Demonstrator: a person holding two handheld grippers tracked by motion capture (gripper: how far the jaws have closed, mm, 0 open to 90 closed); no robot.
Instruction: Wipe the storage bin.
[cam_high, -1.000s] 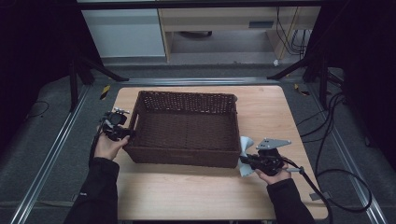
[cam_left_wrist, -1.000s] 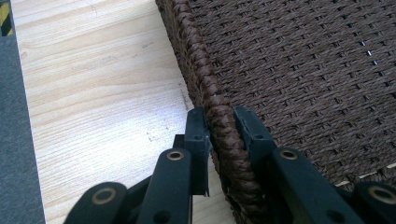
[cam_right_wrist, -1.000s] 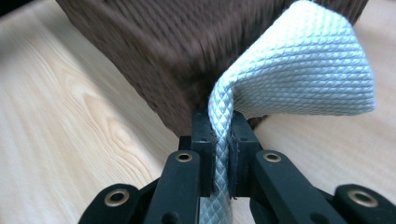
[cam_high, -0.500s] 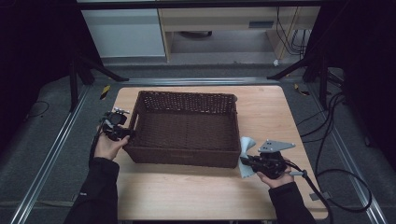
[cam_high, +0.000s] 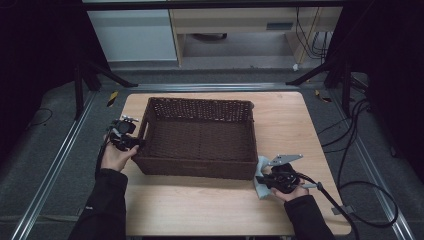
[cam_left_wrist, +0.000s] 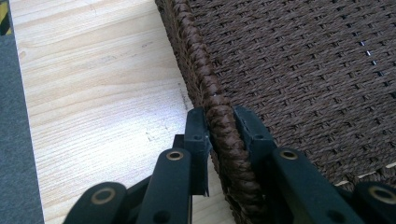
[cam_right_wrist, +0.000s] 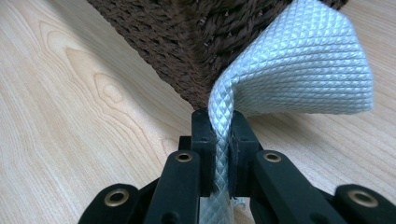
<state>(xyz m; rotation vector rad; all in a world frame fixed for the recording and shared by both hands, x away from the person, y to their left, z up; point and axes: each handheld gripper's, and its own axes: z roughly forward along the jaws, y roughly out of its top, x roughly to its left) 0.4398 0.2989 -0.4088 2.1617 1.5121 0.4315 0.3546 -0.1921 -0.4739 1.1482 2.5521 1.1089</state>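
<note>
Wicker basket (cam_high: 200, 135) held on a pale wooden table (cam_high: 210, 210).
Its rim is clamped by the left gripper (cam_left_wrist: 219, 135); a quilted white cloth (cam_right_wrist: 299, 65) is pinched by the right gripper (cam_right_wrist: 220, 135); dark surroundings.

1. No legible text, label, brand, number or sign in any view.
2. Woven basket (cam_high: 200, 135): plain weave, no tag or lettering.
3. Quilted cloth (cam_right_wrist: 299, 65): pattern only, no print.
4. Wooden surface (cam_high: 280, 115): bare grain, a few faint scuffs in the left gripper view, not characters.
5. Yellow-black striped marking (cam_high: 113, 98) on the floor rail beside the surface: hazard stripes, no words.
</note>
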